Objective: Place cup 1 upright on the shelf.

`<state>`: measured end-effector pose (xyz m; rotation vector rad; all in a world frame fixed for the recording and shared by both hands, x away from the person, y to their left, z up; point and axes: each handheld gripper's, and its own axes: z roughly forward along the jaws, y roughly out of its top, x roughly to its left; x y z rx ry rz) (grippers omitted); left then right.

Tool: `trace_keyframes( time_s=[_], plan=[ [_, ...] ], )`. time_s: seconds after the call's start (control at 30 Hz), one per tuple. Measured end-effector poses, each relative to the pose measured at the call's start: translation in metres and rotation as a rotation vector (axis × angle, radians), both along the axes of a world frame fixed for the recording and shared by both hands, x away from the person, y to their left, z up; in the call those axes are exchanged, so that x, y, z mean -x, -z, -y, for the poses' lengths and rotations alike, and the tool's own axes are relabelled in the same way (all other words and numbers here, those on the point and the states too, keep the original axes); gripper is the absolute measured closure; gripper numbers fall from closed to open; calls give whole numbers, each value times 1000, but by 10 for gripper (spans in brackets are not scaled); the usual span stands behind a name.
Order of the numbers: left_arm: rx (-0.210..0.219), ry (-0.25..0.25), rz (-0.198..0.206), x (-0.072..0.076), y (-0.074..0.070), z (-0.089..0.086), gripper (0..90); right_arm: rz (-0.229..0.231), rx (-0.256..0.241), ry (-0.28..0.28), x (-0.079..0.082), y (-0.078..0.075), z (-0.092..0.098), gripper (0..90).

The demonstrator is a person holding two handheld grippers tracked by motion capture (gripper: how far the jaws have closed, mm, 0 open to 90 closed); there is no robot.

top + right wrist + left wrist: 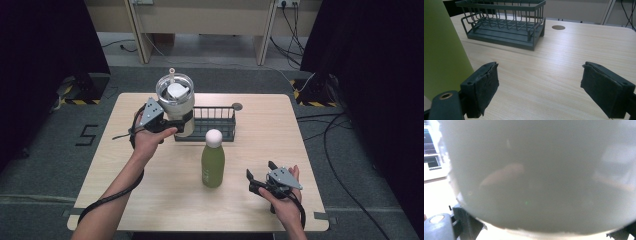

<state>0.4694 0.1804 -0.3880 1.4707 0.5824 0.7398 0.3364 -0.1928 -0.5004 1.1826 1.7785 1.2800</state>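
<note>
**Left gripper at the tumbler, right gripper idle beside the bottle**

The pale tumbler (175, 102) stands upright, its long axis vertical and its clear lid and straw facing up. It sits at the left end of the wire rack (212, 122), toward the far side of the table (280, 165); whether its base rests inside the rack or just beside it cannot be told. The left gripper (176, 122) reaches in from the left at the tumbler's lower half, its jaws on either side of the body. In the left gripper view the tumbler's wall (536, 175) looms so close that it blurs, with jaw parts at the bottom corners; the jaws appear clamped on it.

The right gripper (260, 176) lies near the table's front right, jaws spread wide with nothing between them.

Counted: one tumbler, one green bottle (213, 159) with a white cap, one rack, two grippers.

The right gripper view shows the rack's bars and floor (506, 25) up close, a round hole in the tabletop (558, 27), and the bottle's green side (441, 47) at the left edge. The high view shows the tumbler's lid and both forearms.
</note>
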Motion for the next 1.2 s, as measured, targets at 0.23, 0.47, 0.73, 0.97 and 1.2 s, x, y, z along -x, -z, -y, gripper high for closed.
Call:
trace_keyframes(
  time_s=[0.23, 0.47, 0.73, 0.97, 1.2],
  plan=[
    [10, -2, -9, -8, 1, 4, 94, 6, 2, 1, 0, 0, 0, 142],
    [9, -15, -14, -16, 2, 8, 94, 5, -4, 2, 0, 0, 0, 142],
    [13, -24, -7, -23, -2, 14, 94, 5, -4, 0, 0, 0, -1, 143],
    [18, -38, -1, -30, -5, 18, 94, 2, -5, 0, 0, 0, 0, 143],
    [16, -54, -4, -36, -5, 21, 94, 1, -4, -1, -1, 1, 0, 143]
  ],
)
